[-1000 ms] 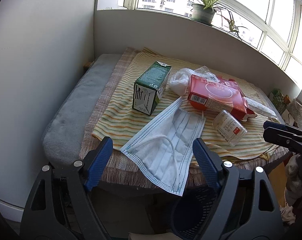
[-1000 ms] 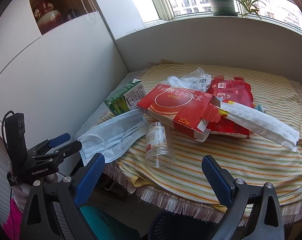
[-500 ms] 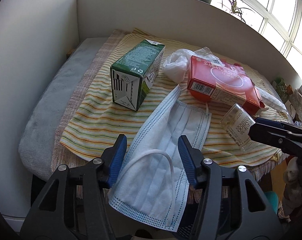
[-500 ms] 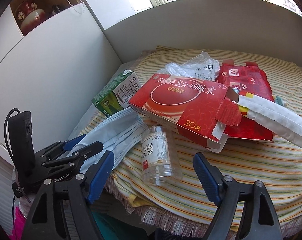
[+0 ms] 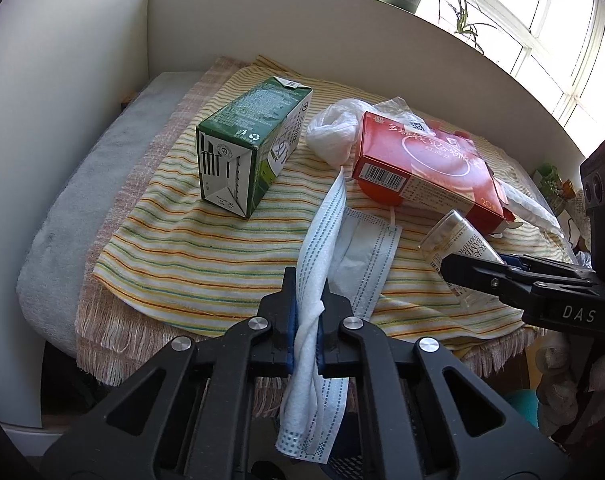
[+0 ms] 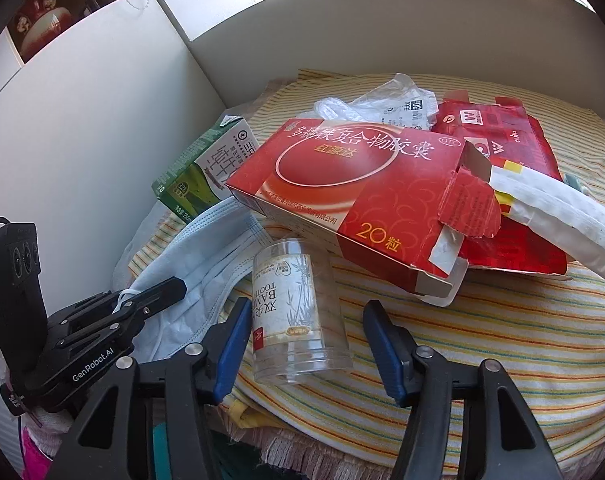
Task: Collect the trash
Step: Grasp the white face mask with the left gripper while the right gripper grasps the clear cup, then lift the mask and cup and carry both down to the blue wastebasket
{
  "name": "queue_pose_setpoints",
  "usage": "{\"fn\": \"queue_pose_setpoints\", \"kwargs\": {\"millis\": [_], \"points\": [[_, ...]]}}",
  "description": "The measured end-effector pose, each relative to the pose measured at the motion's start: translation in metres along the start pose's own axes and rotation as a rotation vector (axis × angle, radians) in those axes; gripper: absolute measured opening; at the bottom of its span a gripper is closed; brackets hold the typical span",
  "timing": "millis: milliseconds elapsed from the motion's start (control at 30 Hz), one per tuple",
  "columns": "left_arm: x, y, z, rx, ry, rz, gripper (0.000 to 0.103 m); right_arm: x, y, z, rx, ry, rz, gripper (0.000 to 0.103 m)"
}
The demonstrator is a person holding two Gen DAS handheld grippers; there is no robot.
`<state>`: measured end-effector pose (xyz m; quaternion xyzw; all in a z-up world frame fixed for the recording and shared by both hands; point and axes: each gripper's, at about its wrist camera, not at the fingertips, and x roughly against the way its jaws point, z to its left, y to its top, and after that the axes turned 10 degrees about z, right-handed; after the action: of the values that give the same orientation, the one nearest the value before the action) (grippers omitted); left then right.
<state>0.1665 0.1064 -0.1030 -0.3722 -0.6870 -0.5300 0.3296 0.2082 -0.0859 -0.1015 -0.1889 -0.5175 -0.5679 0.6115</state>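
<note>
My left gripper (image 5: 306, 312) is shut on the near edge of a light blue face mask (image 5: 342, 248), which hangs over the table's front edge; the mask also shows in the right wrist view (image 6: 190, 256). My right gripper (image 6: 302, 332) is open, its blue pads either side of a clear plastic toothpick jar (image 6: 290, 308) lying on the striped cloth, apart from it. The jar (image 5: 458, 240) shows in the left wrist view behind the right gripper's fingers. Other trash lies on the cloth: a green carton (image 5: 250, 148), a red medicine box (image 6: 350, 184) and a crumpled plastic bag (image 5: 338, 128).
A torn red package (image 6: 502, 132) and a long white wrapper (image 6: 558, 208) lie at the right. The striped cloth (image 5: 190, 240) covers a small table against a white wall (image 5: 62, 80). A dark mesh bin (image 5: 342, 460) sits below the table's front edge.
My left gripper has closed onto the mask's near edge, bunching it. My right gripper has moved forward so its open pads now flank the jar.
</note>
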Motion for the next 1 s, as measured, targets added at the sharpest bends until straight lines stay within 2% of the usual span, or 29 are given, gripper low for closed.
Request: {"fn": "queue_pose_setpoints", "kwargs": {"millis": [67,167,467,800,1000], "points": [[0.003,-0.001,-0.001,0.004,-0.013,-0.004,0.003,0.001,-0.001,-0.001,-0.006,0.019,0.005,0.048],[0.010,-0.003,-0.002,0.011,-0.019,-0.017,0.002,0.001,-0.002,-0.001,-0.005,0.026,0.006,0.046],[0.042,-0.008,0.007,0.049,-0.012,-0.090,0.001,0.009,-0.011,-0.003,-0.004,0.063,-0.004,0.045],[0.083,0.007,0.017,0.075,0.014,-0.194,0.001,0.019,0.004,-0.016,-0.035,-0.001,-0.054,0.045],[0.097,0.014,0.022,0.080,0.023,-0.234,0.001,0.016,0.008,-0.020,-0.048,0.001,-0.049,0.045]]}}
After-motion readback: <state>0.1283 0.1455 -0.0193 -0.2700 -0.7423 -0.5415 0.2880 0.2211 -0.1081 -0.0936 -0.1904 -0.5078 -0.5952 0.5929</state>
